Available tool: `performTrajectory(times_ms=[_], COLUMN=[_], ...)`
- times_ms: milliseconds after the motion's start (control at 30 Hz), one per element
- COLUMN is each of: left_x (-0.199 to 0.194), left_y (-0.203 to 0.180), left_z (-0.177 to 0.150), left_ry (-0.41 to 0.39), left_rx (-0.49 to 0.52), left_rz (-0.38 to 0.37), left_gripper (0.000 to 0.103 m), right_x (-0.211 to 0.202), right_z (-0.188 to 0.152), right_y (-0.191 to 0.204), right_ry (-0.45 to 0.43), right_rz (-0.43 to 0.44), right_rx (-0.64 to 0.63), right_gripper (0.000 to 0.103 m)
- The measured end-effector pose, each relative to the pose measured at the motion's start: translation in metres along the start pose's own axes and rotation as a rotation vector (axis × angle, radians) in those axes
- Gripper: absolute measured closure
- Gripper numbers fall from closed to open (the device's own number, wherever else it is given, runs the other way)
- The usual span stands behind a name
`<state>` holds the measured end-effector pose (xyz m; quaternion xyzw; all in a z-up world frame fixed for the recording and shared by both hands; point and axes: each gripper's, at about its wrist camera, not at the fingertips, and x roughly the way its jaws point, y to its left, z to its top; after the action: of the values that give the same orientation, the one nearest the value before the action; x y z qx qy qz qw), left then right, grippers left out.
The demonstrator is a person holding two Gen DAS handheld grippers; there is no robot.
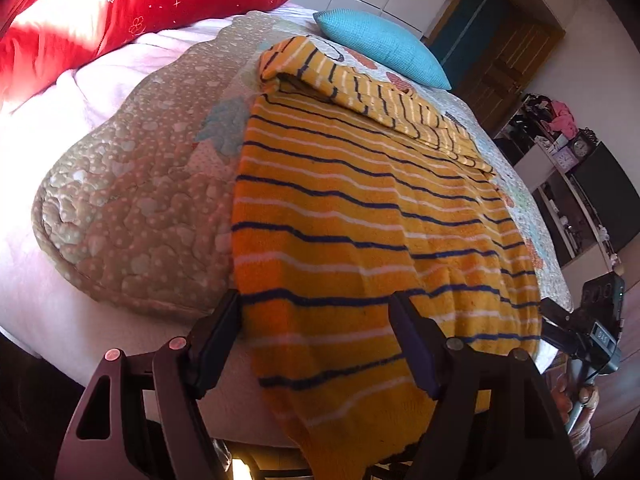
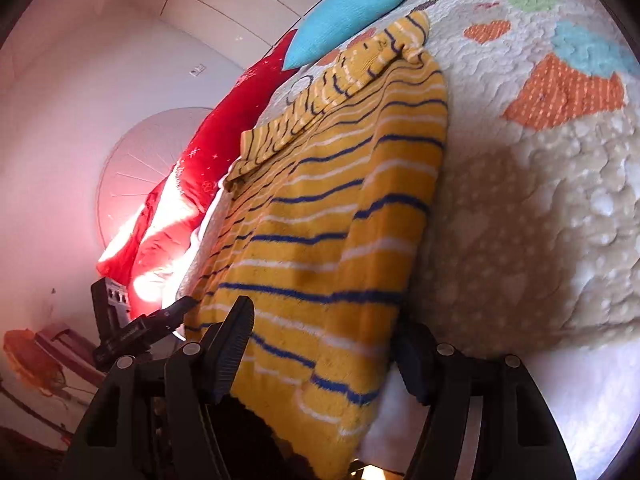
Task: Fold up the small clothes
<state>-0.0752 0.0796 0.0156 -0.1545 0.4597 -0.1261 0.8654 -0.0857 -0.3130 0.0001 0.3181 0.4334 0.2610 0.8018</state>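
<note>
A yellow sweater (image 1: 352,216) with blue and white stripes lies flat on the quilt, its near hem hanging over the bed's edge. A sleeve (image 1: 372,92) is folded across its far end. My left gripper (image 1: 316,300) is open at the hem's left corner: one finger (image 1: 218,336) stands beside the sweater's edge, the other rests on the cloth. My right gripper (image 2: 324,316) is open at the hem's right corner (image 2: 348,400), with the hem lying between its fingers (image 2: 232,352). In the left wrist view the right gripper's body (image 1: 592,332) shows at the far right.
A patchwork quilt (image 1: 136,208) covers the white bed sheet (image 1: 44,304). A blue cushion (image 1: 384,44) and a red pillow (image 1: 132,4) lie at the bed's head. Shelves with clutter (image 1: 560,136) and a wooden door (image 1: 500,52) stand past the bed's right side.
</note>
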Motion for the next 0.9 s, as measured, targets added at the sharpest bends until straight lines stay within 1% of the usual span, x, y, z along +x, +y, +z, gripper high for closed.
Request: performTrajectory(times_ms=[67,133,167,200,267,333,433,467,500,533,567,600,633,700,800,900], left_x=[-0.002,-0.002,0.000,0.001,-0.001,-0.002,0.001,0.001,0.002,0.003,0.005,0.005,0.003,-0.002,-0.022,-0.044], left_y=[0.000,0.003,0.005,0.006,0.004,0.003,0.002,0.001,0.000,-0.002,-0.003,-0.002,0.001,0.003,0.001,-0.004], left_z=[-0.007,-0.016,-0.021,-0.025,-0.032,-0.034,-0.031,-0.030,-0.029,-0.029,-0.028,-0.028,-0.027,-0.025,-0.025,-0.032], left_ry=[0.017,0.048,0.069,0.079,0.070,0.068,0.072,0.071,0.071,0.077,0.088,0.098,0.095,0.089,0.057,0.017], left_rx=[-0.016,-0.057,-0.079,-0.094,-0.094,-0.095,-0.125,-0.134,-0.139,-0.134,-0.126,-0.132,-0.153,-0.178,-0.173,-0.148], left_rz=[-0.072,-0.151,-0.187,-0.208,-0.203,-0.198,-0.187,-0.173,-0.145,-0.103,-0.055,-0.051,-0.063,-0.072,-0.084,-0.090], left_gripper=[0.029,0.029,0.031,0.032,0.035,0.035,0.036,0.040,0.048,0.073,0.096,0.095,0.095,0.096,0.096,0.096], right_x=[0.002,0.003,0.005,0.008,0.015,0.021,0.024,0.025,0.026,0.023,0.023,0.024,0.022,0.018,0.000,-0.020], right_z=[-0.012,-0.020,-0.023,-0.028,-0.038,-0.043,-0.045,-0.045,-0.045,-0.046,-0.045,-0.045,-0.044,-0.045,-0.047,-0.050], right_y=[0.006,0.008,0.008,0.007,0.009,0.012,0.013,0.012,0.012,0.010,0.010,0.010,0.007,0.006,0.017,0.030], right_ry=[0.007,0.019,0.040,0.061,0.085,0.100,0.078,0.072,0.065,0.058,0.054,0.059,0.063,0.038,0.007,-0.018], right_rz=[0.028,0.058,0.086,0.105,0.103,0.103,0.106,0.108,0.104,0.092,0.058,0.011,-0.007,0.039,0.074,0.111], right_rx=[-0.009,0.002,0.019,0.030,0.022,0.016,0.035,0.045,0.055,0.064,0.072,0.076,0.086,0.127,0.109,0.085], right_gripper=[0.032,0.032,0.032,0.032,0.032,0.032,0.032,0.032,0.034,0.047,0.061,0.091,0.091,0.091,0.092,0.092])
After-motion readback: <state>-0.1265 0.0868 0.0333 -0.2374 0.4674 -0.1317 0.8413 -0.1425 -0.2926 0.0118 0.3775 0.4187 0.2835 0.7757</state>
